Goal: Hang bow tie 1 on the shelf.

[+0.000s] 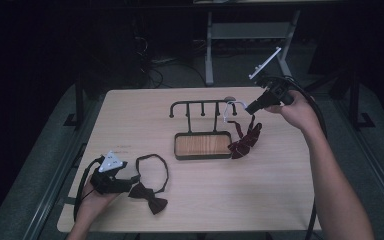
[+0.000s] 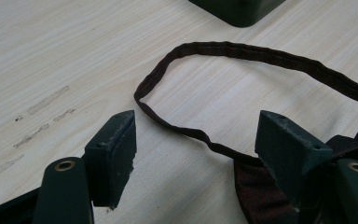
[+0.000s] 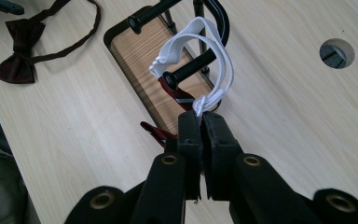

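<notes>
High view: the right gripper (image 1: 254, 106) sits at the far right of the table (image 1: 280, 190), just beside the right end of the black hook rack (image 1: 202, 131). Its jaws are hard to make out here. A white elastic loop (image 1: 231, 110) hangs around the rack's rightmost hook, and a red striped bow tie (image 1: 244, 141) hangs below the gripper onto the table beside the rack's wooden base. At near left, the left gripper (image 1: 130, 181) rests low, touching a dark brown bow tie (image 1: 149, 196) whose strap forms a loop toward the far side.

Left gripper view: the jaws stand wide apart, holding nothing. The strap (image 2: 242, 51) lies on the table between and beyond them; the bow's fabric (image 2: 256, 191) is partly hidden beneath the right jaw.

Right gripper view: the jaws are closed together, pinching the knot of the white elastic loop (image 3: 200, 51), which circles the hook tip. The red striped bow tie (image 3: 173, 95) is mostly hidden behind the jaws.
</notes>
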`<state>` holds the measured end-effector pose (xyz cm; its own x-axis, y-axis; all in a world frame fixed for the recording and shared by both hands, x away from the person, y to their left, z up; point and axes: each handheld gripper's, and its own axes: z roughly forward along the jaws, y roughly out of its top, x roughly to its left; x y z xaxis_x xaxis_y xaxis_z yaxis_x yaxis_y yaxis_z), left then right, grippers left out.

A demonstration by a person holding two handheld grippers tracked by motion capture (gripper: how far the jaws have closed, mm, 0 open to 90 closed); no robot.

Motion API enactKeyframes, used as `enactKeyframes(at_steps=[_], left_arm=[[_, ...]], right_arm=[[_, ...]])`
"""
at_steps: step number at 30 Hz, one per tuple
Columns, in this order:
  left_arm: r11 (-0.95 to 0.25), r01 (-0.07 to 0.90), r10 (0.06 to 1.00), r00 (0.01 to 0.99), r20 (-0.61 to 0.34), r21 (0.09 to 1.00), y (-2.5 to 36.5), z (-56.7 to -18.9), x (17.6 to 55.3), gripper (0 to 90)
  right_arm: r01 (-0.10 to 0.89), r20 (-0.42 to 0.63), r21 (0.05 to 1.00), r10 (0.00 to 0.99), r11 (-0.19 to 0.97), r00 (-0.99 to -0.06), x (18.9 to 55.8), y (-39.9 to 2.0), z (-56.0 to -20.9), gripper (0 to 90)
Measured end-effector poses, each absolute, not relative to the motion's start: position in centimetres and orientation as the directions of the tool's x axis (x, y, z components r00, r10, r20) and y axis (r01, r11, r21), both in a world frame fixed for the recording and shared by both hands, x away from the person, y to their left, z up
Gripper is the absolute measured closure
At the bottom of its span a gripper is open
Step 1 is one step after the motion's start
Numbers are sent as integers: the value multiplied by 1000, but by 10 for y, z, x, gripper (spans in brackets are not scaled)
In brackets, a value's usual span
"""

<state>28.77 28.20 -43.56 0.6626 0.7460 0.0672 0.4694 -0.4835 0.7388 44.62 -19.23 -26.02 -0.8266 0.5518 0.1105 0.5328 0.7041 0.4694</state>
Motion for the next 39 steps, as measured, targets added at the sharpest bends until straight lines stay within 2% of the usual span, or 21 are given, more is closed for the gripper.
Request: enactKeyframes(at_steps=[29,39], left_arm=[[-489,471,744,664,69,734,283,-435,287,297],[-488,474,745,664,66,733,282,-435,288,297]], right_arm=[[562,136,438,567,701,-813,452,-195,-278,850],[548,153,435,541,714,-827,445,-196,-290,805]])
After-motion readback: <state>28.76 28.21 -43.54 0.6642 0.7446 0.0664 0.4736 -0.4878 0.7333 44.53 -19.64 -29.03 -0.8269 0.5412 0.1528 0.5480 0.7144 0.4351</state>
